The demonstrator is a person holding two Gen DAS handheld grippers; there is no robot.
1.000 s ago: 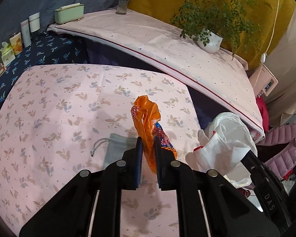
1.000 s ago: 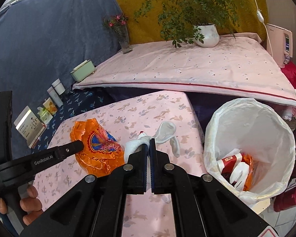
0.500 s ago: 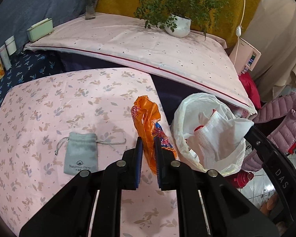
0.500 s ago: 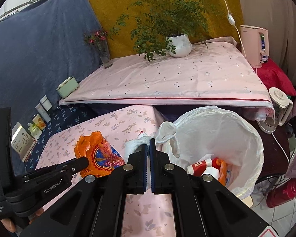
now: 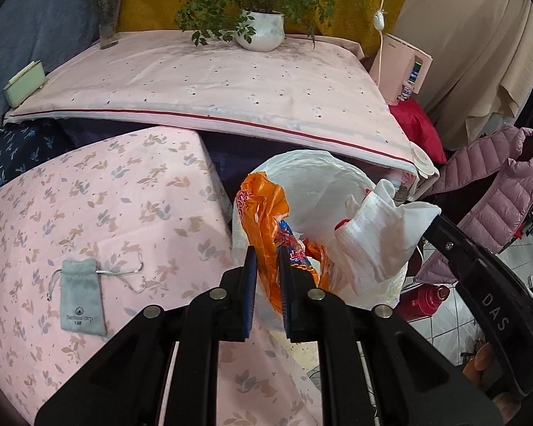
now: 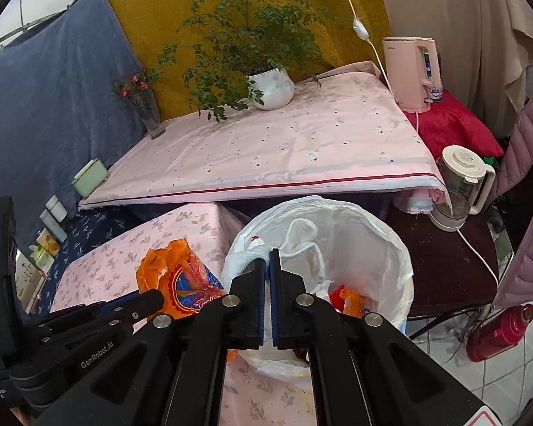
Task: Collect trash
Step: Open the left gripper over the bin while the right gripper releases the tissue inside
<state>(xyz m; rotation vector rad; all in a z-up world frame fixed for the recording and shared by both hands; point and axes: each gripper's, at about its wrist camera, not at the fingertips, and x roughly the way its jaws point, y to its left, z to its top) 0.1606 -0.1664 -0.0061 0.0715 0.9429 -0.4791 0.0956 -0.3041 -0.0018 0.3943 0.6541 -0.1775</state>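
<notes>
Left gripper (image 5: 266,277) clamped on orange wrapper (image 5: 263,213), right gripper (image 6: 267,277) marked "DAS" clamped on white cloth (image 6: 245,261), both held over white-lined bin (image 6: 383,245), grey pouch (image 5: 80,296) printed "Narcissus", left gripper arm lettered "GenRobot.AI".

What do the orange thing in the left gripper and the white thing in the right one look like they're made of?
Orange wrapper: thin glossy plastic film, judging by its crinkles, shine and printed graphics. White item: soft knitted fabric, probably a cotton sock; ribbed texture, limp drape, matte. Bin liner: thin translucent white plastic, wrinkled.
</notes>
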